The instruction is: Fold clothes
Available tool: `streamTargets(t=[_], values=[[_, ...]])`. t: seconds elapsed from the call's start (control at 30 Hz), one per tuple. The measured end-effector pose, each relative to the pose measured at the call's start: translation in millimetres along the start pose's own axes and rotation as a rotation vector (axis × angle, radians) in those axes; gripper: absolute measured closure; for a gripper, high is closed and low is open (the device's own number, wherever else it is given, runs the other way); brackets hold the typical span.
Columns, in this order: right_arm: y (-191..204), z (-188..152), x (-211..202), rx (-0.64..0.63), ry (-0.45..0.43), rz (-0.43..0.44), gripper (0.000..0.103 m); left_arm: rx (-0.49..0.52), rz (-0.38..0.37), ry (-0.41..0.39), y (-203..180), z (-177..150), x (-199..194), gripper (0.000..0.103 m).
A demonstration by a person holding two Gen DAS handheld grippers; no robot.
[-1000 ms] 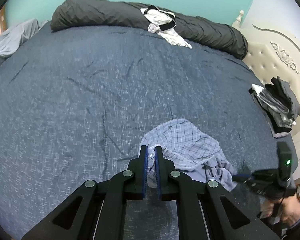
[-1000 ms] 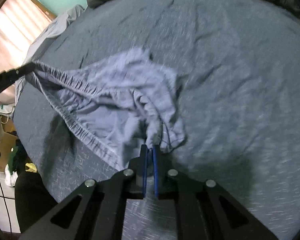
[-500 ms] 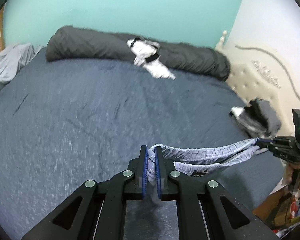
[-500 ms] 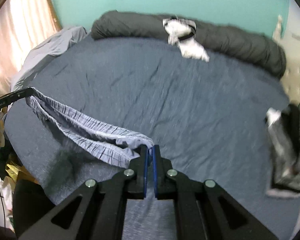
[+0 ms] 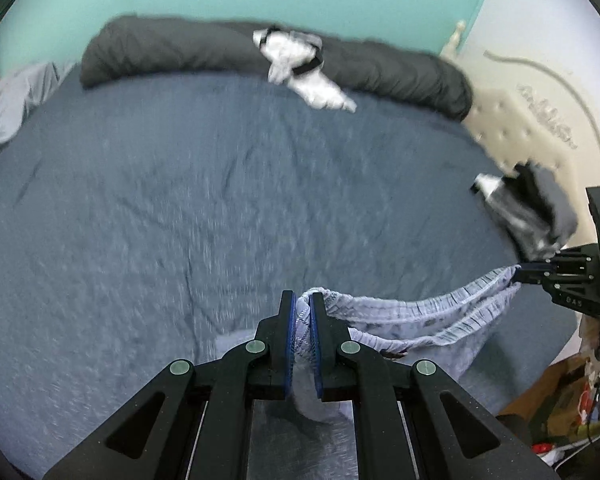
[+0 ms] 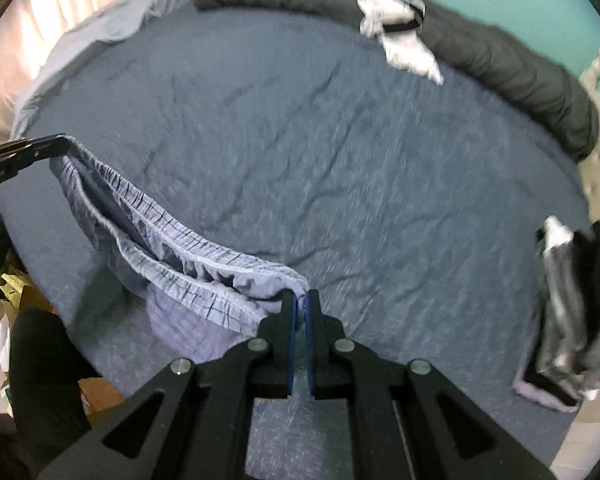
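A pair of pale blue plaid shorts [image 5: 412, 322] with a gathered elastic waistband is hanging stretched between the two grippers above the dark blue bed cover [image 5: 180, 200]. The left gripper [image 5: 302, 316] is clamping one end of the waistband, its jaws pressed tight on the cloth, and the fabric is sagging down below and to the right of them. The right gripper [image 6: 299, 312] is pinching the other end, jaws closed on the band, with the shorts [image 6: 172, 264] running off to the left of them in two ruffled edges that are gaping slightly apart. The legs of the garment are drooping toward the cover; whether they are touching it is hard to tell.

Far ahead of both jaws, a rolled dark grey duvet [image 5: 180, 52] is lying along the teal wall, with a white and black garment [image 5: 300, 68] draped over it. To the right of the jaws a stack of folded grey and black clothes [image 6: 572, 304] is sitting near the bed's edge, well apart from the shorts.
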State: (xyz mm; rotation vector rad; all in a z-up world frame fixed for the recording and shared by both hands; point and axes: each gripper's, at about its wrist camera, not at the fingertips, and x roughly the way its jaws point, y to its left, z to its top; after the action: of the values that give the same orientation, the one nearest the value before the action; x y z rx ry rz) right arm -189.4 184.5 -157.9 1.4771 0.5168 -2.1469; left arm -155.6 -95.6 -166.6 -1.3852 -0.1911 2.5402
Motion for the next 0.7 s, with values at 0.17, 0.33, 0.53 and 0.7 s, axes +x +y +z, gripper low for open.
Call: streamTargets(t=[0.17, 0.33, 0.53, 0.7], values=[[-14, 2, 62, 0.056, 0.034, 0.001, 0.099, -0.039, 0.005, 0.035, 13, -4, 46, 0.096], [-50, 18, 104, 0.169, 0.005, 0.054, 0.099, -0.057, 0.007, 0.054, 26, 1, 83, 0.096], [-74, 15, 126, 0.276, 0.011, 0.125, 0.092, -0.092, -0.022, 0.067, 35, -2, 123, 0.096], [-88, 8, 138, 0.351, 0.024, 0.175, 0.088, -0.131, -0.039, 0.065, 42, -7, 147, 0.096]])
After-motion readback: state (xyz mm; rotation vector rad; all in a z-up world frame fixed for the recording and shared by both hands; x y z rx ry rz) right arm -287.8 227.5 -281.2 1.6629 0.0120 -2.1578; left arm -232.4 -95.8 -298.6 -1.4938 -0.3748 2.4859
